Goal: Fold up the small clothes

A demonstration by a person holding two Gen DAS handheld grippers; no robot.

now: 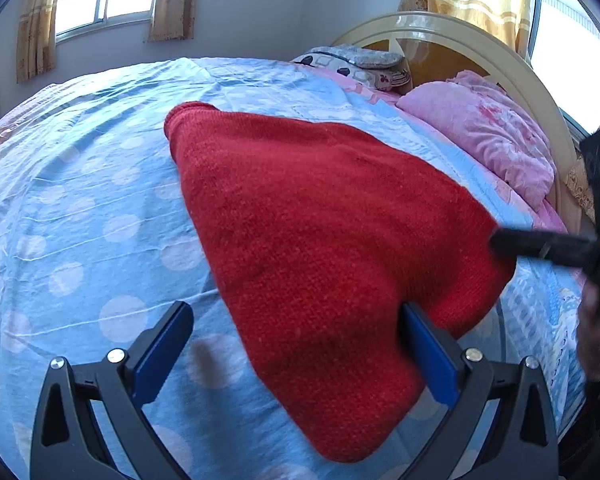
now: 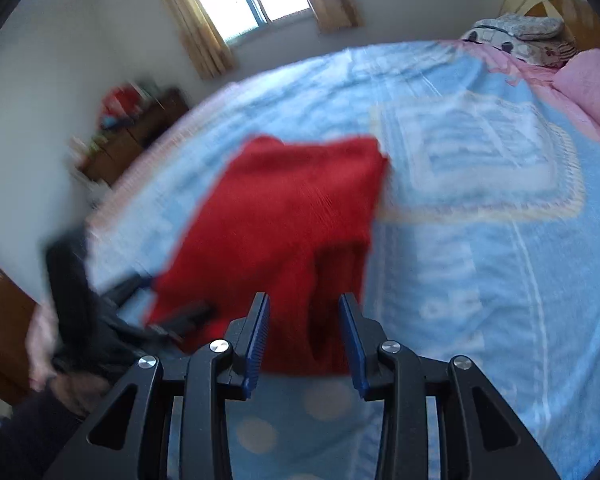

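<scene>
Item 1: your left gripper (image 1: 296, 344) stood spread wide, the red knit garment (image 1: 320, 240) draped between its fingers. Your right gripper (image 2: 304, 340) straddled the hem, part-closed; grasp uncertain. Garment lay mid-bed (image 1: 80, 208), partly folded, unfinished.

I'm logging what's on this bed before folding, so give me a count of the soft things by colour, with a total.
Red: 1, the sweater.
Blue: 1, the dotted sheet over the bed.
Pink: 1, the quilt by the headboard.
Grey patterned: 1, the pillow at the head.
Total: 4.
</scene>
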